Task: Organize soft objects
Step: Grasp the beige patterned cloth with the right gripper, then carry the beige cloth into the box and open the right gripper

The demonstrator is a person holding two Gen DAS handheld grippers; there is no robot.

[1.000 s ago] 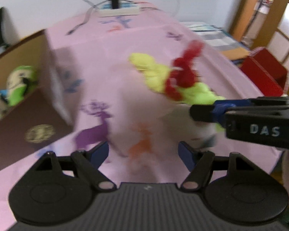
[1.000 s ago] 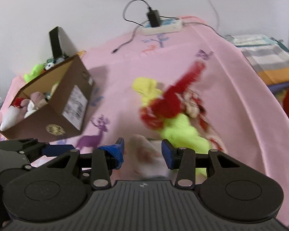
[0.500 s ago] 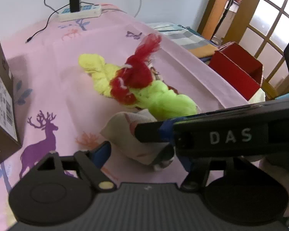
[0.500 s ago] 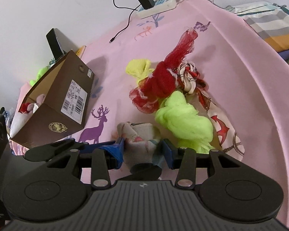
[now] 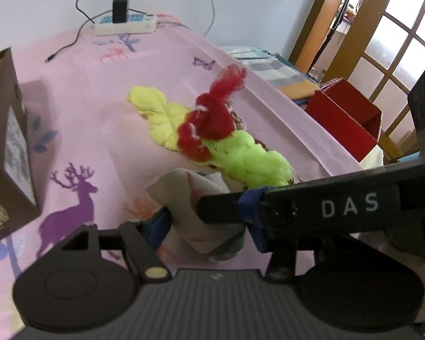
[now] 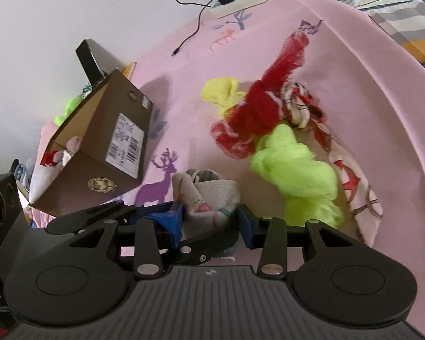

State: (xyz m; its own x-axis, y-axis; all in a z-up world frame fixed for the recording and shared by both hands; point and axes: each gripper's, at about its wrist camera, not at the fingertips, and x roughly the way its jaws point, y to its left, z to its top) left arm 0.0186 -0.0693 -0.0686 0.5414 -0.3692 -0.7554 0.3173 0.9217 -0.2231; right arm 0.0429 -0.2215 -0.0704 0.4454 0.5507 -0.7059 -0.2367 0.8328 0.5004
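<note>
A beige patterned cloth bundle [image 5: 195, 198] [image 6: 212, 201] lies on the pink tablecloth [image 5: 104, 107] between the fingers of both grippers. My left gripper [image 5: 209, 226] has its jaws around the bundle. My right gripper [image 6: 209, 221] also has its jaws around it, and its finger [image 5: 226, 202] crosses in front in the left wrist view. Behind lie a pale yellow cloth [image 5: 155, 113], a red knit cloth [image 5: 209, 124], a lime green cloth [image 5: 249, 158] and a red-and-white scarf [image 6: 351, 181]. A brown cardboard box [image 6: 110, 147] holding soft toys stands at the left.
A white power strip [image 5: 124, 25] with a black charger and cable lies at the table's far edge. A red box [image 5: 345, 119] stands on the floor right of the table, near a wooden glazed door [image 5: 382, 28]. Folded striped fabric [image 6: 405, 17] lies beyond the table's right edge.
Both grippers have moved in on the beige bundle and their jaws have narrowed around it. The right gripper's finger now crosses the left wrist view.
</note>
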